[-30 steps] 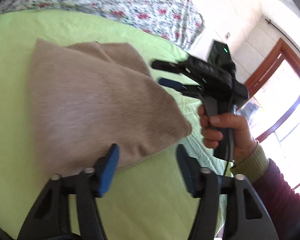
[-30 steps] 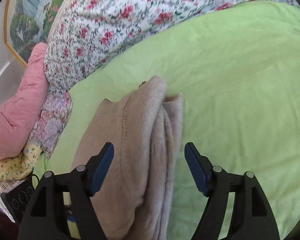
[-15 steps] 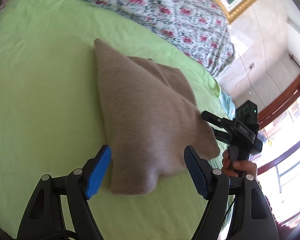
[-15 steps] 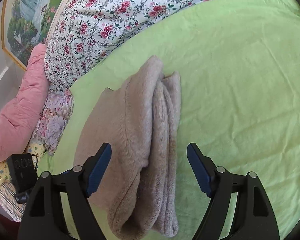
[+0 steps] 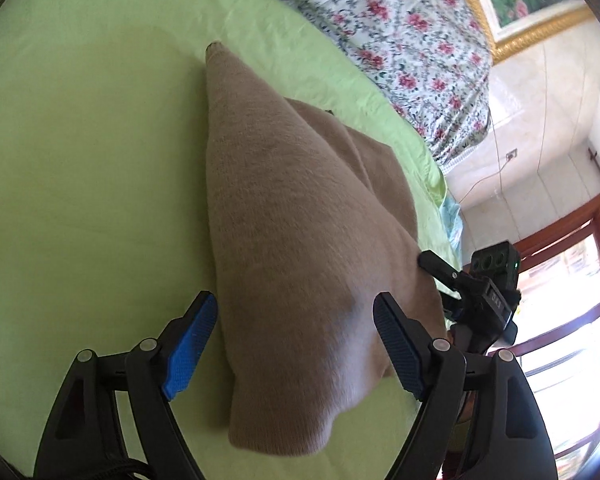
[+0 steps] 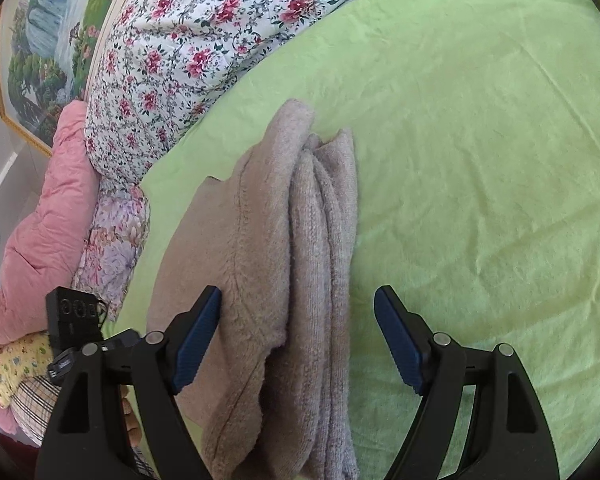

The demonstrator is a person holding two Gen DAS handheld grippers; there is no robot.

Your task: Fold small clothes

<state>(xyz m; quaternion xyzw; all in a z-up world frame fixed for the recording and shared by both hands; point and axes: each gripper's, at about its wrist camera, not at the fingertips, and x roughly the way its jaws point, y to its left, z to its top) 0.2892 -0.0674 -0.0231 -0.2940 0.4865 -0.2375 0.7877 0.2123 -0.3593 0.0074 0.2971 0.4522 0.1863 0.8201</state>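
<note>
Folded beige fleece garment [image 5: 300, 248] lay flat on the lime-green bedsheet [image 5: 80, 160]. Left gripper [image 5: 296, 344] had just widened its jaws, straddling the near corner without pinching; right gripper [image 6: 298, 340] likewise released above the layered edge. Fold looked finished.

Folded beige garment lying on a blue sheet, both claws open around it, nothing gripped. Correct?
Not quite: the sheet is light green, not blue, as the right wrist view shows plainly. The rest stands: the folded beige garment lies on it, and the left claw and the right claw are both open, pads clear of the fabric, nothing gripped.
</note>
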